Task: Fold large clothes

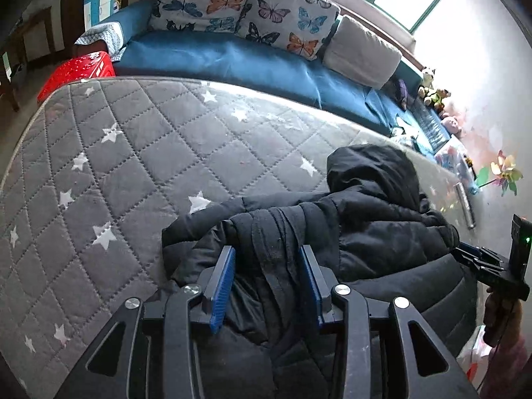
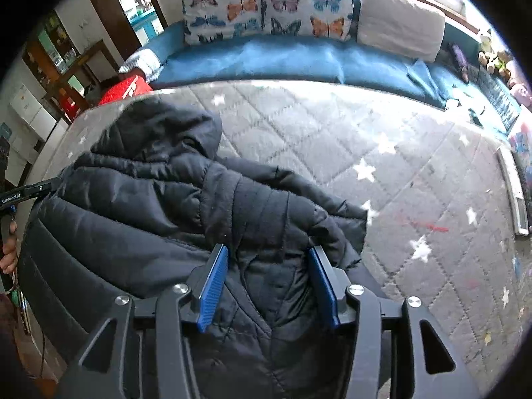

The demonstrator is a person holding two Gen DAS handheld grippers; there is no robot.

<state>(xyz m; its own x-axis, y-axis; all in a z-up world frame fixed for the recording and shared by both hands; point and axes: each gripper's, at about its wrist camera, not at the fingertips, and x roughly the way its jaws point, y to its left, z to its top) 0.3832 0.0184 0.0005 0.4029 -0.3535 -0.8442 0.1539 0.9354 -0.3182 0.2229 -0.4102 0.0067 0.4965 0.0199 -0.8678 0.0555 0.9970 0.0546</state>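
A black hooded puffer jacket point(image 1: 392, 232) lies on a grey quilted star-print mattress point(image 1: 133, 153), its hood point(image 1: 372, 173) pointing toward the sofa. My left gripper point(image 1: 267, 249) is shut on a bunched, wrinkled sleeve point(image 1: 269, 232) lying across the jacket's body. In the right wrist view the jacket point(image 2: 133, 206) sits at the left, hood point(image 2: 166, 126) uppermost. My right gripper point(image 2: 267, 248) straddles the other sleeve point(image 2: 262, 209), which lies smooth between the blue pads point(image 2: 214, 282) without being pinched. Each gripper also shows at the edge of the other's view: the right gripper point(image 1: 482, 262) and the left gripper point(image 2: 30, 191).
A blue sofa point(image 1: 249, 63) with butterfly cushions point(image 1: 239, 3) runs behind the mattress. A red crate point(image 1: 79, 69) stands at its left end, and soft toys point(image 1: 435, 93) and a pinwheel point(image 1: 505, 173) are at the right. A metal bar point(image 2: 513, 196) lies on the mattress's right side.
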